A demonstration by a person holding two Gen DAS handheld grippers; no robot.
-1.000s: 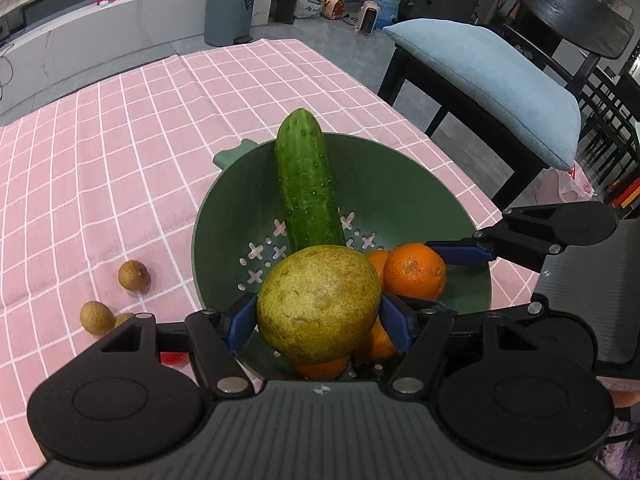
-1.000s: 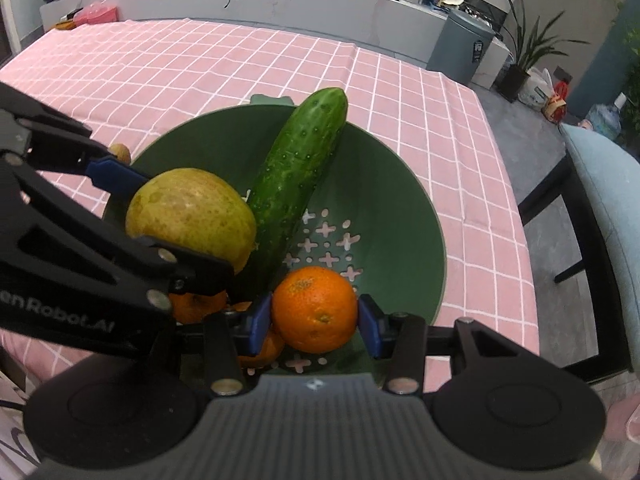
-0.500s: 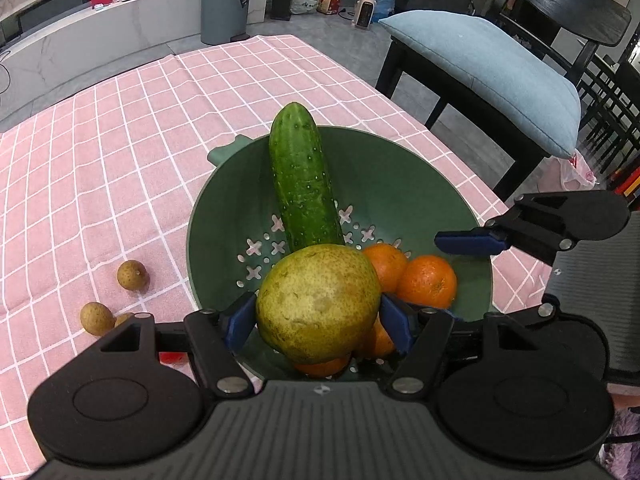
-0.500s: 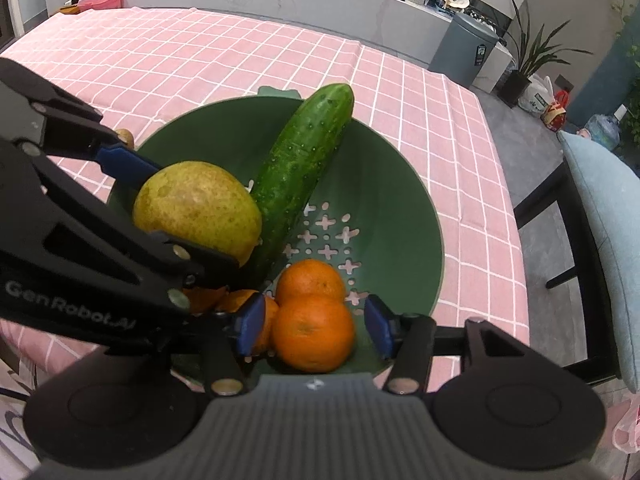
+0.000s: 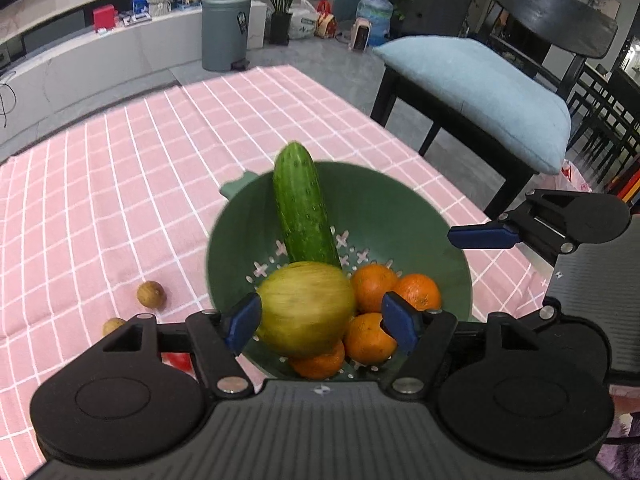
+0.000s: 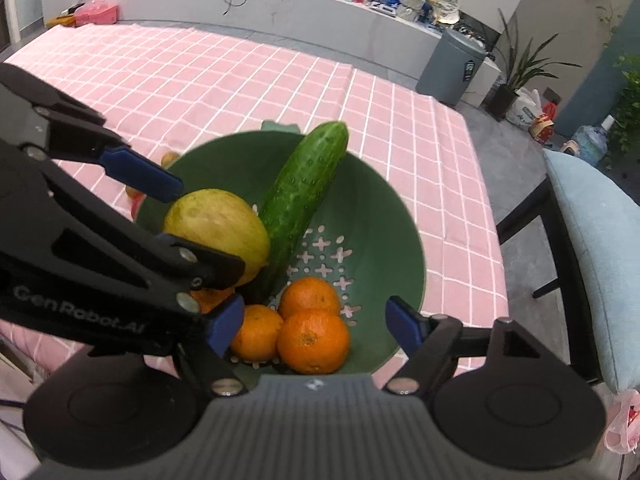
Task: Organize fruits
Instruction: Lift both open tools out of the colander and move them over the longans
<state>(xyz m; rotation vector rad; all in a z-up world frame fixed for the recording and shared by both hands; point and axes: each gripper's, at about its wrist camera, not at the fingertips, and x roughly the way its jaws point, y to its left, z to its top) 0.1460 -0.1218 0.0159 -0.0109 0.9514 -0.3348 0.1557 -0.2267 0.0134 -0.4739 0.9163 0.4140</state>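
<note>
Pink-checked table [image 5: 120,152]: bowl [image 5: 400,208] holds cucumber [image 5: 302,208], pear [image 5: 306,308], oranges [image 6: 312,340]. Both tongs, left [image 5: 320,320] and right [image 6: 316,326], gape empty. Small fruits [image 5: 151,294] left of the bowl remain.

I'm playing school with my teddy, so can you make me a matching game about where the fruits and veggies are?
Things:
1. cucumber
2. pear
3. small brown fruit
4. oranges

Places:
A. between the fingers of the open left tongs
B. bunched low in the green bowl, near the open right tongs
C. leaning with its tip poking over the bowl's far rim
D. outside the bowl, on the pink tablecloth

Pairs: 1-C, 2-A, 3-D, 4-B
</note>
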